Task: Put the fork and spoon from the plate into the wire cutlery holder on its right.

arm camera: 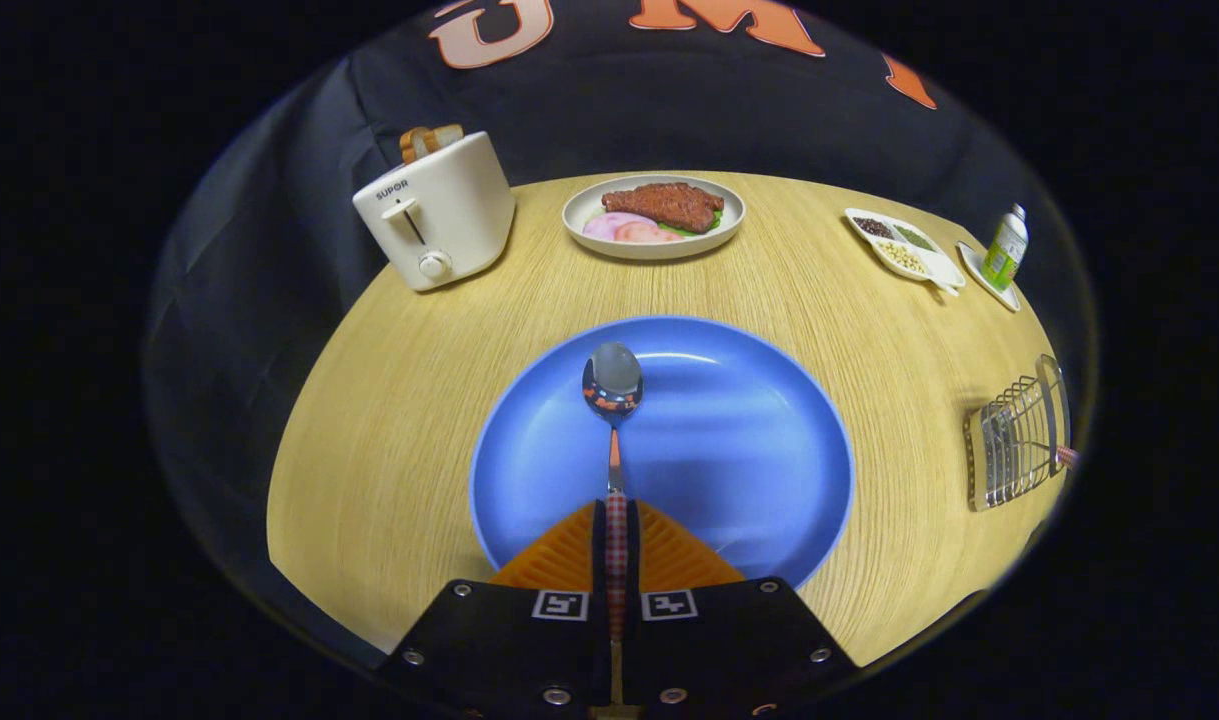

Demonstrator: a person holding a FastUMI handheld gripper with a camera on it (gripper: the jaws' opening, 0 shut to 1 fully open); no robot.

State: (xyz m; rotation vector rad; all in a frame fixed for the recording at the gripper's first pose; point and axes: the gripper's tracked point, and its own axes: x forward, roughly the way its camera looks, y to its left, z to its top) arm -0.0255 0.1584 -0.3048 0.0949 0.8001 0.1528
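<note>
A metal spoon (613,385) with a red-checked handle points away from me, its bowl over the blue plate (749,440). My gripper (616,515) is shut on the spoon's handle, both fingers pressing on it from the sides. The spoon's bowl sits beyond the fingertips, above the plate's middle. The wire cutlery holder (1014,440) stands on the table to the right of the plate, with a red-checked handle tip poking out at its far right side. I cannot tell whether the spoon rests on the plate or hangs just above it.
On the round wooden table (389,420), a white toaster (437,212) with bread stands at the back left. A plate of meat (654,215) is behind the blue plate. A divided dish (904,245) and a green bottle (1005,248) sit at the back right.
</note>
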